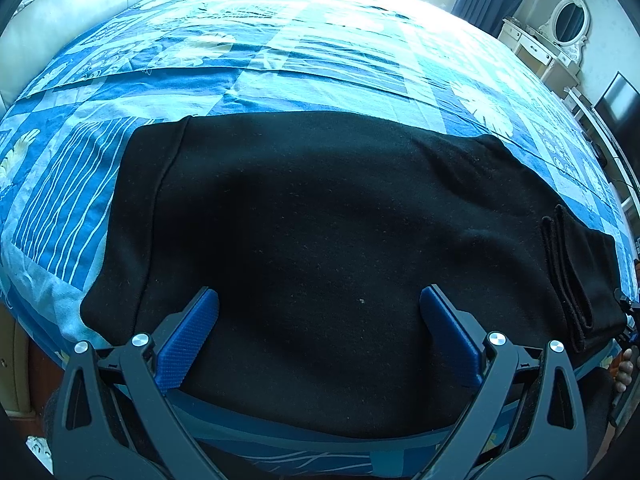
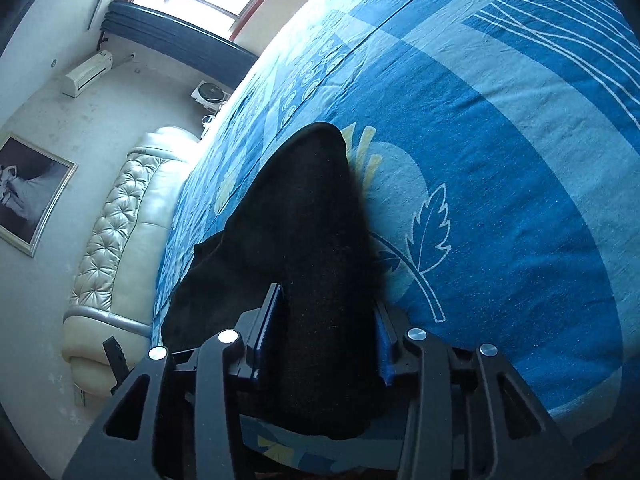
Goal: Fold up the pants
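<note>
Black pants (image 1: 320, 220) lie folded flat on the bed's blue patterned cover (image 1: 280, 76), waistband at the left and stacked cuffs (image 1: 568, 276) at the right. My left gripper (image 1: 320, 308) hovers over the near edge of the pants, its blue pads (image 1: 200, 328) spread wide apart with nothing pinched. In the right wrist view a thick folded end of the pants (image 2: 316, 216) runs between the fingers of my right gripper (image 2: 330, 320). Its jaws stand part open around the fabric, which rests on the cover (image 2: 500, 200).
A cream tufted headboard (image 2: 120, 232) runs along the bed's far side. A white dresser with an oval mirror (image 1: 568, 24) and a dark screen (image 1: 620, 100) stand to the right. A person's fingers (image 1: 626, 364) show at the right edge. The bed's near edge is just below the grippers.
</note>
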A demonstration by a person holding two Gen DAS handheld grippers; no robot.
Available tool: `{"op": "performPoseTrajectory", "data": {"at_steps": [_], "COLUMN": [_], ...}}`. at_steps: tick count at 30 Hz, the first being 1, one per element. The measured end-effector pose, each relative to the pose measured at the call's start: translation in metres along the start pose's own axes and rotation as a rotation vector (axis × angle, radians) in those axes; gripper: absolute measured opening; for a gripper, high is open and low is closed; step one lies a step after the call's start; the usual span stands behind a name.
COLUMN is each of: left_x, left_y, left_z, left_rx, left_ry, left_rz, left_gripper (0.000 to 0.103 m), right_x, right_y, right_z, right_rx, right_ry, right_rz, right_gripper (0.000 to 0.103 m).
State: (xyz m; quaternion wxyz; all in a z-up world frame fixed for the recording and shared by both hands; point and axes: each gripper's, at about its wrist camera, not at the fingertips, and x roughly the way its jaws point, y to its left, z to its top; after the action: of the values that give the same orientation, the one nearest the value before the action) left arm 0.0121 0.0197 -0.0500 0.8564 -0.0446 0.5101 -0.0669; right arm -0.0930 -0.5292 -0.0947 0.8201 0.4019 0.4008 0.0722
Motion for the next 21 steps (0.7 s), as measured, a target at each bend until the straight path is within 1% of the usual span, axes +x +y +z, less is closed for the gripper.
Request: {"op": "performPoseTrajectory", "data": {"at_steps": [1,3,8,10,12,16,19,21], "left_x": [-0.001,-0.004,-0.023,-0.028,-0.030,-0.027,-0.023,-0.016], "left_y": [0.000,0.001,0.012,0.027,0.049,0.105,0.144,0.164], "left_z": [0.000,0.001,0.012,0.018,0.022,0.026,0.023,0.022], "left_rx": [-0.001,-0.007,-0.028,-0.065,-0.136,-0.311,-0.402,-0.431], "left_ry": [-0.001,-0.007,-0.075,-0.088,-0.071,-0.036,-0.032,-0.016], "left_rz": [0.000,-0.005,-0.015,-0.035,-0.088,-0.239,-0.289,-0.339], "left_gripper": [0.100,0.100,0.100,0.100,0.100,0.100,0.100,0.100], "right_x": [0.002,0.002,0.000,-0.001,-0.001,-0.003,-0.003,-0.003], "right_y": [0.005,0.007,0.002,0.001,0.001,-0.002,-0.002,-0.002], "right_z": [0.000,0.000,-0.001,-0.002,-0.002,-0.003,-0.003,-0.003], "right_rx": [-0.017,-0.027,-0.008,-0.011,-0.010,-0.002,-0.001,0.001], "right_ry": [0.001,0.000,-0.009,-0.009,-0.010,-0.009,-0.009,-0.009], "right_rz": [0.001,0.009,0.028,0.023,0.027,0.047,0.051,0.055], "right_gripper": [0.057,0.061,0.061,0.061,0.062,0.065,0.066,0.066]}}
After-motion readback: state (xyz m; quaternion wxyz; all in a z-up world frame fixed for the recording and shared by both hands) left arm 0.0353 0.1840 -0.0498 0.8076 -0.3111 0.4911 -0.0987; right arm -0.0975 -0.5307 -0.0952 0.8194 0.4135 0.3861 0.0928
